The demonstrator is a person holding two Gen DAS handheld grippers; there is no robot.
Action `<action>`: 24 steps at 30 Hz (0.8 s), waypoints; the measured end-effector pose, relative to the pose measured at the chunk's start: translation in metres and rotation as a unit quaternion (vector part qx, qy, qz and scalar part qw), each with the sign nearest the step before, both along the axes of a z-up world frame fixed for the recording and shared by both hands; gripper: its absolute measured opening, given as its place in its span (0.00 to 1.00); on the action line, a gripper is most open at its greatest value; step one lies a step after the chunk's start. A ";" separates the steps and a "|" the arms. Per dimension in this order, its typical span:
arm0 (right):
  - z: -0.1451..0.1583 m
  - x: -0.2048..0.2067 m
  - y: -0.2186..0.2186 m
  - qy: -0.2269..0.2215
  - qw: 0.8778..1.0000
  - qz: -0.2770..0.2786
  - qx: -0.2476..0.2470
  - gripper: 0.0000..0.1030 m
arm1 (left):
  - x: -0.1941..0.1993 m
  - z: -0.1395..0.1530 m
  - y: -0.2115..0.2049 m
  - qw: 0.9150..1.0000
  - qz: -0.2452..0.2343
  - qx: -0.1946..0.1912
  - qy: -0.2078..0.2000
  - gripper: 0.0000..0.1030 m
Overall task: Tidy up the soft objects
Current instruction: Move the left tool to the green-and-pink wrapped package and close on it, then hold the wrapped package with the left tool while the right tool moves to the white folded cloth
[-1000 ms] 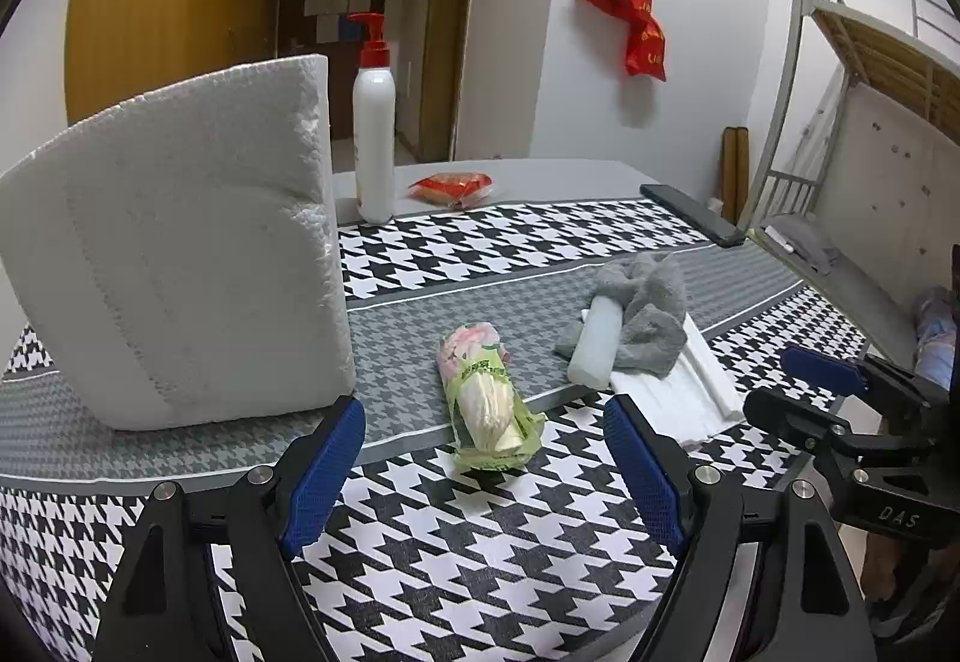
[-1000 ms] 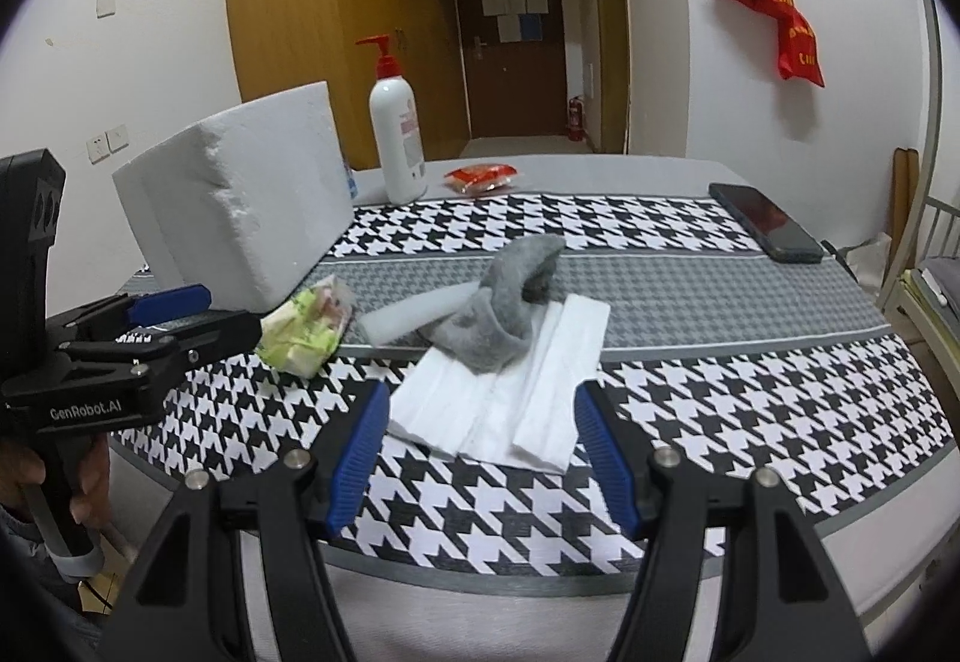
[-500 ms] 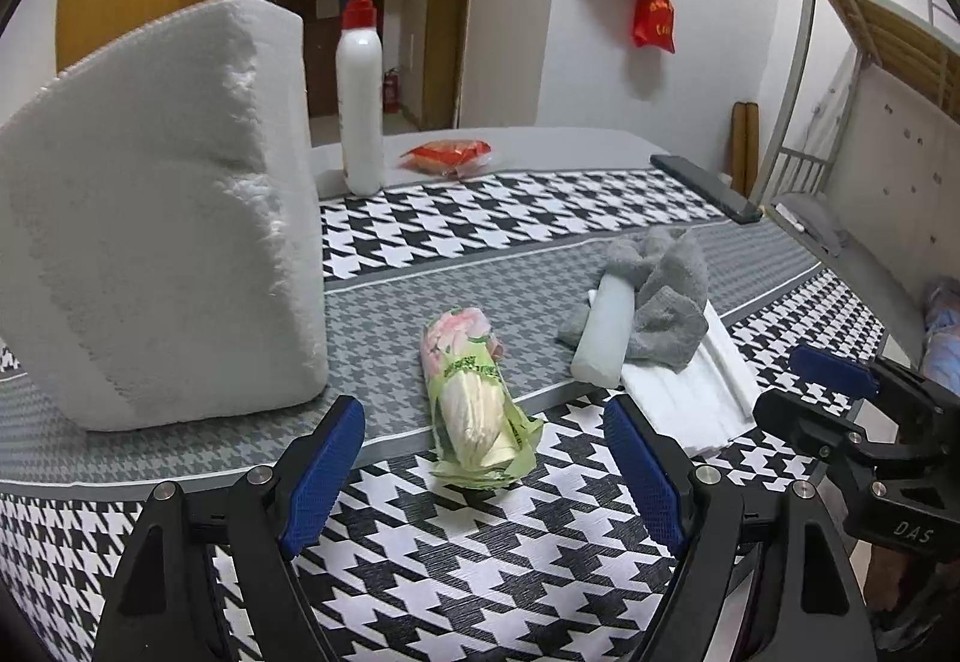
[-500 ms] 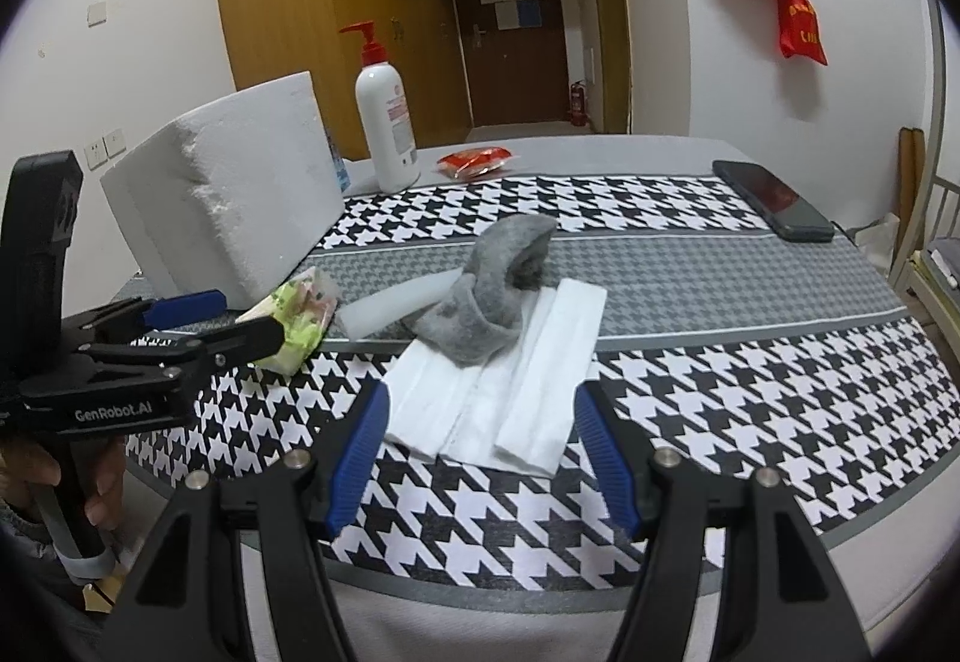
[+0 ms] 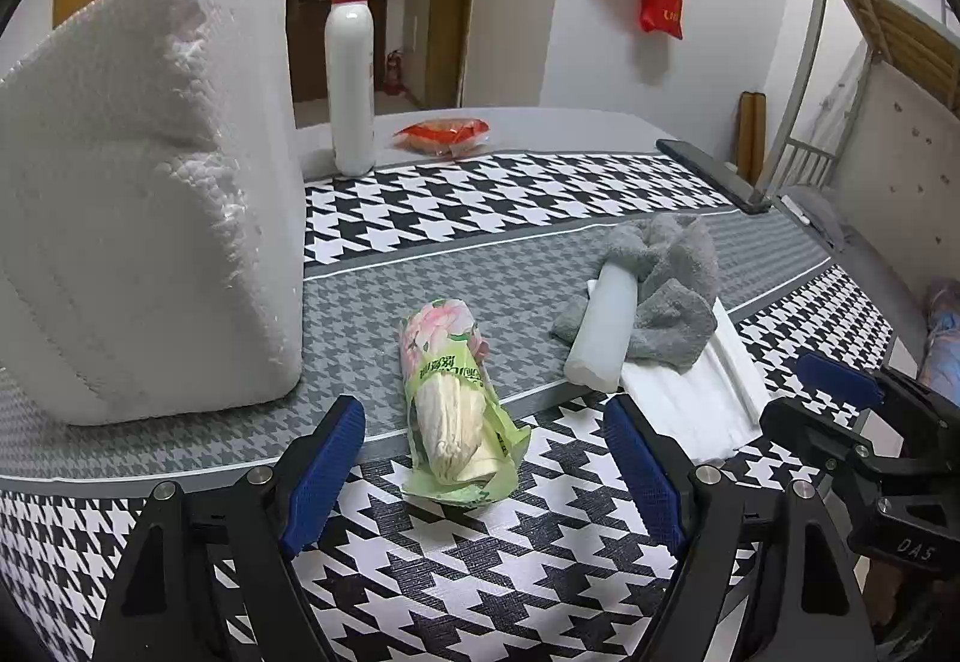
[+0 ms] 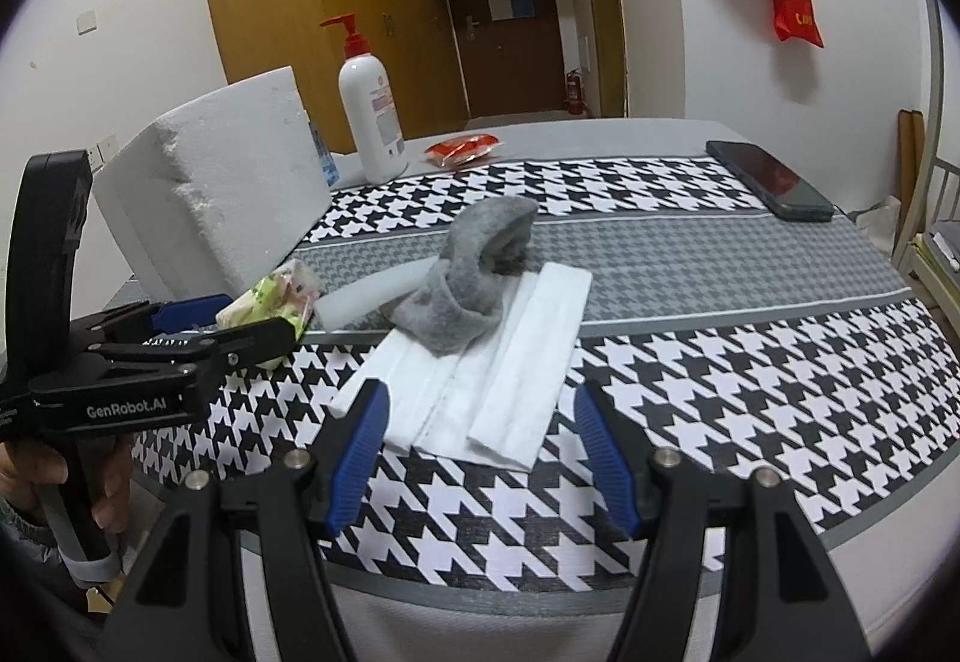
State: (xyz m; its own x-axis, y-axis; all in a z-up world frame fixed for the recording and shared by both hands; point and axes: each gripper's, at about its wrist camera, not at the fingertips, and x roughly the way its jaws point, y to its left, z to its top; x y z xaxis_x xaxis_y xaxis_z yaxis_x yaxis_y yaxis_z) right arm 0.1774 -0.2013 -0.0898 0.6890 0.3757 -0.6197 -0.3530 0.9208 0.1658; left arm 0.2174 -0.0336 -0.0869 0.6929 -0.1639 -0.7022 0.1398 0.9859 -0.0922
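A green floral tissue pack point(image 5: 456, 398) lies on the houndstooth tablecloth, just ahead of my open left gripper point(image 5: 483, 467); it also shows in the right wrist view point(image 6: 270, 305). A grey towel point(image 5: 672, 290) is draped over a white foam cylinder point(image 5: 600, 332) and a folded white cloth point(image 5: 702, 410). In the right wrist view the white cloth point(image 6: 492, 380) lies just ahead of my open right gripper point(image 6: 480, 452), with the grey towel point(image 6: 474, 272) and the cylinder point(image 6: 372, 290) behind it. Both grippers are empty.
A large white foam block point(image 5: 144, 194) stands at the left. A white pump bottle point(image 5: 351, 80) and a red snack packet point(image 5: 444, 134) sit at the back. A black phone point(image 6: 768, 179) lies at the right. The table's front edge point(image 6: 480, 596) is close below my grippers.
The left gripper has moved a little forward toward the tissue pack, so the foam block looms larger. The right gripper has moved slightly closer to the white cloth. Both stayed open.
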 end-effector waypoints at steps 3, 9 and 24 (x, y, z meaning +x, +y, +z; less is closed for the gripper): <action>-0.001 0.001 -0.001 0.002 1.000 0.000 0.001 0.67 | 0.001 -0.001 0.000 1.000 0.001 0.003 0.005 0.69; -0.004 0.005 -0.001 0.010 1.000 -0.004 0.001 0.67 | 0.009 -0.008 -0.002 0.999 -0.009 0.003 0.030 0.37; -0.005 0.006 -0.001 0.010 1.000 -0.017 -0.004 0.81 | -0.005 0.004 0.002 0.999 -0.032 -0.016 -0.002 0.29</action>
State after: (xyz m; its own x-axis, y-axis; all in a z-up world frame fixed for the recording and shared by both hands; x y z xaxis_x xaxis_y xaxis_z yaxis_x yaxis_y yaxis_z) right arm 0.1834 -0.2020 -0.0949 0.6892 0.3466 -0.6362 -0.3177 0.9338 0.1646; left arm 0.2121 -0.0314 -0.0832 0.6835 -0.2307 -0.6926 0.2032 0.9714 -0.1229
